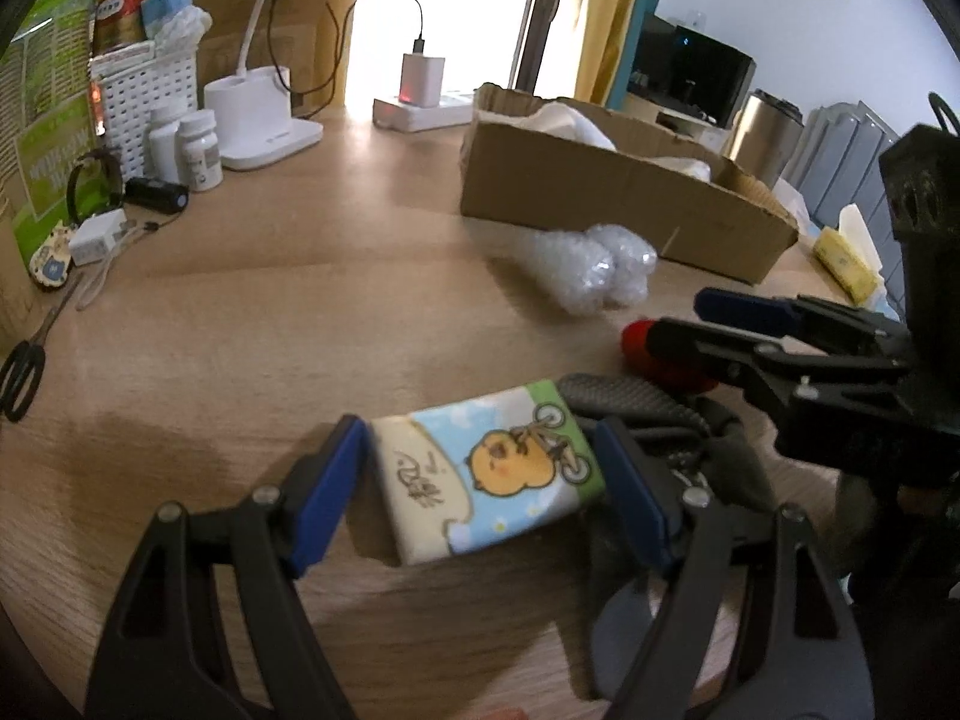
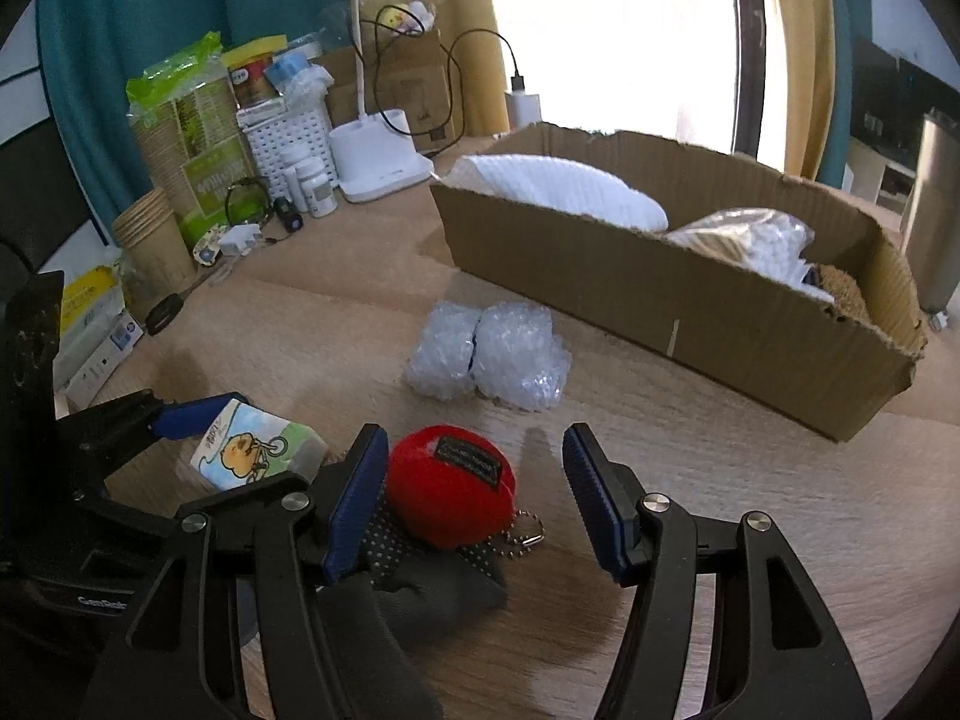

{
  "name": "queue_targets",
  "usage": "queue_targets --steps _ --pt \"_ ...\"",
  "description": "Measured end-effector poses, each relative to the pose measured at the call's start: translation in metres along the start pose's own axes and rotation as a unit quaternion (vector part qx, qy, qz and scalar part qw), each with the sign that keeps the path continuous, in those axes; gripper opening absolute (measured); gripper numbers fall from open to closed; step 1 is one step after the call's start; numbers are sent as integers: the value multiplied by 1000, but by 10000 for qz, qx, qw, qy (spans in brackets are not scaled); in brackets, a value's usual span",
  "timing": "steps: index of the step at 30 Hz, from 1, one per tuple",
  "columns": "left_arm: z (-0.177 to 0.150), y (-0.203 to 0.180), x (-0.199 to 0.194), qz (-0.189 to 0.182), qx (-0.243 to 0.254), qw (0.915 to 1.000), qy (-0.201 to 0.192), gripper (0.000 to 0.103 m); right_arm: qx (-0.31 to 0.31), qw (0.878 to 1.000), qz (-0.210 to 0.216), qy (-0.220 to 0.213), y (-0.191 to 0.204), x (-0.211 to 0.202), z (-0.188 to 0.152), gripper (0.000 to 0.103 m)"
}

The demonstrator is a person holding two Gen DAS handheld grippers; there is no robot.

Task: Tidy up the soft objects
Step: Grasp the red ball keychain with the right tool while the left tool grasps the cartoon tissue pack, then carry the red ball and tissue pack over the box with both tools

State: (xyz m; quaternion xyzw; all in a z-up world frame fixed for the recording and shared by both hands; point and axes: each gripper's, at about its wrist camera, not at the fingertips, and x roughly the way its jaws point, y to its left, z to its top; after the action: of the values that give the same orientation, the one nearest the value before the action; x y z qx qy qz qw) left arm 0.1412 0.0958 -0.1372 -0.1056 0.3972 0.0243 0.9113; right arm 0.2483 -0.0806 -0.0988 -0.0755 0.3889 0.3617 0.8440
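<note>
Left gripper [image 1: 480,486]: I see its fingers spread wide on either side of the tissue pack, blue pads just beside its two ends; I cannot tell whether they touch it, and it lies flat.
Tissue pack [image 1: 489,474]: it lies on the tabletop between my left fingers, cartoon print facing up, its far corner against the grey glove.
Right gripper [image 2: 477,498]: its fingers are partly open around the red plush; the left pad is against or just beside it, the right pad stands clear with a gap, so nothing is gripped.
Red plush [image 2: 450,483]: a round toy with a dark label and a ball chain, resting on the grey glove between my right fingers.
Grey glove [image 2: 420,588]: it lies crumpled under the plush, dotted side showing, next to the tissue pack.
Tabletop [image 1: 270,330]: light wood, bare around the near items.
Bubble wrap [image 2: 486,357]: two rolled bundles side by side, beyond the plush, near the box's front wall.
Box [image 2: 720,324]: open cardboard, farther back, with white foam, a bagged bundle and something brown inside.
Far left: a white basket [image 1: 147,102], bottles, a lamp base, scissors [image 1: 24,369].
</note>
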Motion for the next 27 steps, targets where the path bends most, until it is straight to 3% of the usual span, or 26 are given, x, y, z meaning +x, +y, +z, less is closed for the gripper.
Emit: queue_targets --steps 5,8,27 --pt "0 2 -1 45 -81 10000 -14 77 19 9999 75 107 -2 3 -4 63" --pt "-1 4 -2 23 -163 9999 -45 76 -10 9998 15 178 -1 5 -5 49" --pt "18 -8 -27 -276 -181 9983 -475 76 -17 9990 -66 -439 -15 -35 8 47"
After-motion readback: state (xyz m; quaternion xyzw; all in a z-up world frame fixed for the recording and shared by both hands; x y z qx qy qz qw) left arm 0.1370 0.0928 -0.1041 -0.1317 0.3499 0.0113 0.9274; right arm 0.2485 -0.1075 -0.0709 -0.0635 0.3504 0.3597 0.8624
